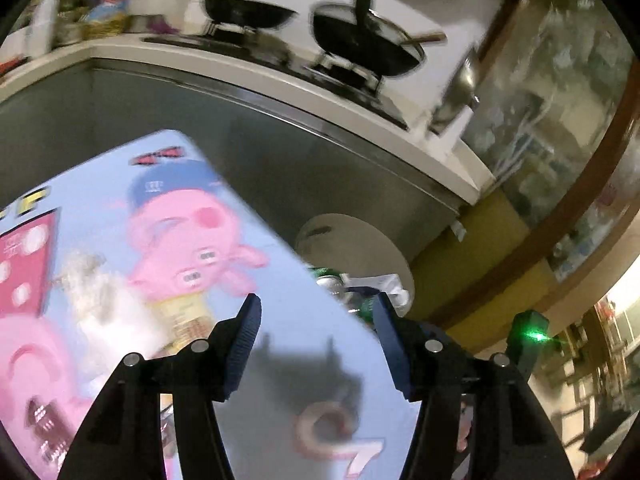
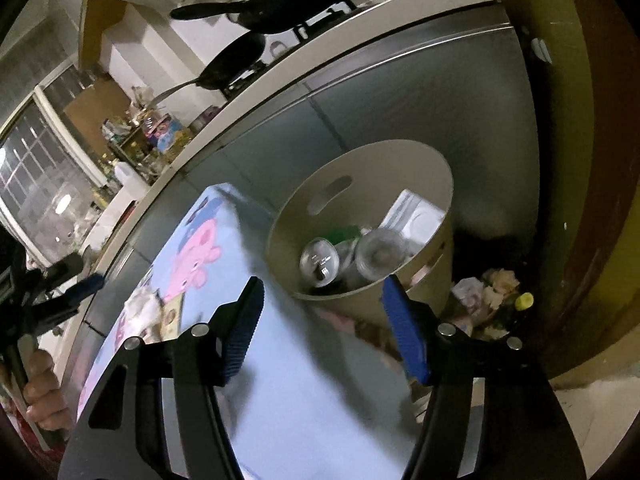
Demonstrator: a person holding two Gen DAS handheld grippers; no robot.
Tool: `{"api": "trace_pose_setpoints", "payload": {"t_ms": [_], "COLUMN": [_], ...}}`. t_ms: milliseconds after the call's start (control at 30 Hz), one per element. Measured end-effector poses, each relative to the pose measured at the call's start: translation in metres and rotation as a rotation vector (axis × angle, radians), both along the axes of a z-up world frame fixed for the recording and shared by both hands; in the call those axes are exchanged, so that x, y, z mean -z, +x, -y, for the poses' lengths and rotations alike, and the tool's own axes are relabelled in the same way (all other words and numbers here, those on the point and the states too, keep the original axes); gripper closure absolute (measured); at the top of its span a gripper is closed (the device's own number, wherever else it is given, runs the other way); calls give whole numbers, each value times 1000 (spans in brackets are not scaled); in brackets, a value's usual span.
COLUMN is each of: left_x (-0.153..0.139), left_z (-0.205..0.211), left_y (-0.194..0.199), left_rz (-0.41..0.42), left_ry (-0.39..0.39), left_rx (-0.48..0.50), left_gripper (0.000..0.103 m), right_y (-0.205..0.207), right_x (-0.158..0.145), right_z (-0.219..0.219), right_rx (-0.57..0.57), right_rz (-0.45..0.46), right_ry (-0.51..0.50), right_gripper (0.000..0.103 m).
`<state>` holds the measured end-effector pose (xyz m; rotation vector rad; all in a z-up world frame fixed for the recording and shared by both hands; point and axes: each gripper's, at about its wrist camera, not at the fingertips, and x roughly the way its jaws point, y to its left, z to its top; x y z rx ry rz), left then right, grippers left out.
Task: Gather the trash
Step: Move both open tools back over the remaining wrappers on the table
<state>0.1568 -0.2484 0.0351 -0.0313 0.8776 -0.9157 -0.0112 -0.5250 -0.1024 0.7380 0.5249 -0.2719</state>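
A beige round trash bin (image 2: 436,184) stands beside a light-blue cartoon-printed table (image 2: 320,400). It holds crushed cans (image 2: 320,264), clear plastic and a white carton (image 2: 416,216). My right gripper (image 2: 320,292) is open and empty, hovering over the table edge just short of the bin. My left gripper (image 1: 316,312) is open and empty above the same table (image 1: 280,360); the bin (image 1: 360,240) shows past the table's far edge. A crumpled white tissue (image 1: 88,280) and a yellow wrapper (image 1: 188,316) lie on the table left of the left gripper; they also show in the right wrist view (image 2: 144,308).
A grey cabinet front (image 1: 280,152) under a white counter with two black pans (image 1: 360,44) runs behind the table. More crumpled trash and a yellow cap (image 2: 524,300) lie on the floor right of the bin. The other gripper and the hand holding it (image 2: 44,392) appear at far left.
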Motion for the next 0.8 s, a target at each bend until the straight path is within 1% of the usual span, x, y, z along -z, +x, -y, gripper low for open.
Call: {"api": "trace_pose_setpoints", "payload": {"t_ms": [67,167,300,433,633,700,800], "left_x": [-2,-1,12,29,52,60,69], "left_z": [-37,-77,-129,-167,-213,-224,-238], "left_y": [-1,-5,-16,-29,-44,-49,-57], "left_rz": [4,12,8,-6,-21,-12,33], "left_ry": [-1,2,28,60,96,139,225], "left_rx": [-52,-120,-219,-287,-375,-417,-490], "left_gripper": [45,45,45,45,45,45,45], "right_y": [-1,2,7,11,12,12,10], "right_x": [-4,-10,-15,-15,-6,-1,5], "right_z": [-10,-30,-65,-105,-176,-199,-225], "right_rx": [-17,-59,-131,-219,-379,-424,-461], "right_rz": [4,8,2,-17,-81,-106,-134], "right_ry": [-1,-7,-15,-12,-31,-38,-62], "right_gripper": [44,45,45,46,50,50,50]}}
